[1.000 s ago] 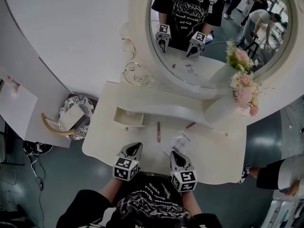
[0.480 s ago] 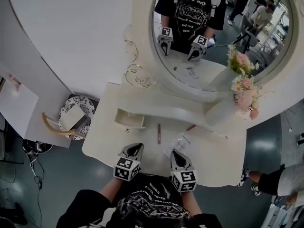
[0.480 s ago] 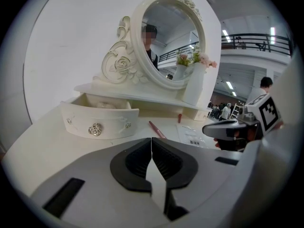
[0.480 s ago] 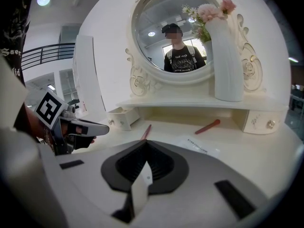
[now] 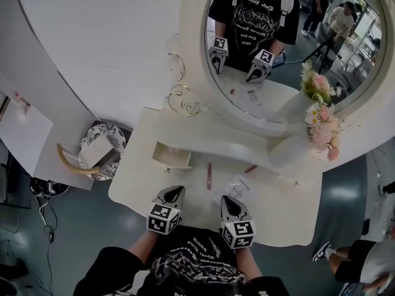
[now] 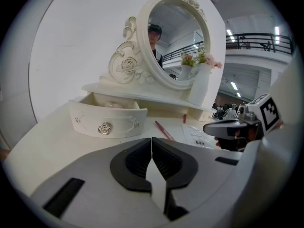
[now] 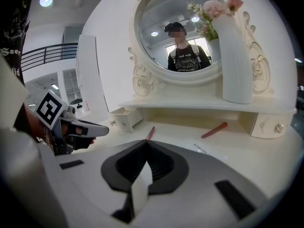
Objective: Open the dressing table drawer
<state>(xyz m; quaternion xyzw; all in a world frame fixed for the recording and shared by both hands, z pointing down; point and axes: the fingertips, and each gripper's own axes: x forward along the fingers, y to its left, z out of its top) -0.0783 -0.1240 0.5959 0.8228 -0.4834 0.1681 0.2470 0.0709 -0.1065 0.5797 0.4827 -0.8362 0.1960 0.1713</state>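
Observation:
The white dressing table [image 5: 281, 217] has its left drawer [image 5: 171, 157] pulled out, and the inside shows. In the left gripper view the drawer [image 6: 108, 121] stands ahead with a rose knob [image 6: 104, 128] on its front. My left gripper [image 5: 173, 191] hangs over the table's front edge, short of the drawer and apart from it. It is shut [image 6: 151, 144] with nothing in it. My right gripper [image 5: 227, 200] is beside it, also shut [image 7: 146, 146] and empty. The small right drawer [image 7: 268, 126] is closed.
A pink pen [image 5: 209, 176], a red pen [image 5: 250, 169] and a clear packet [image 5: 237, 187] lie on the tabletop. A white vase with flowers [image 5: 290, 150] stands at the back right under the round mirror [image 5: 278, 42]. A patterned stool [image 5: 99, 150] stands left of the table.
Both grippers stay where they were and stay shut. Only the head view drifts slightly, and people in the mirror's background move.

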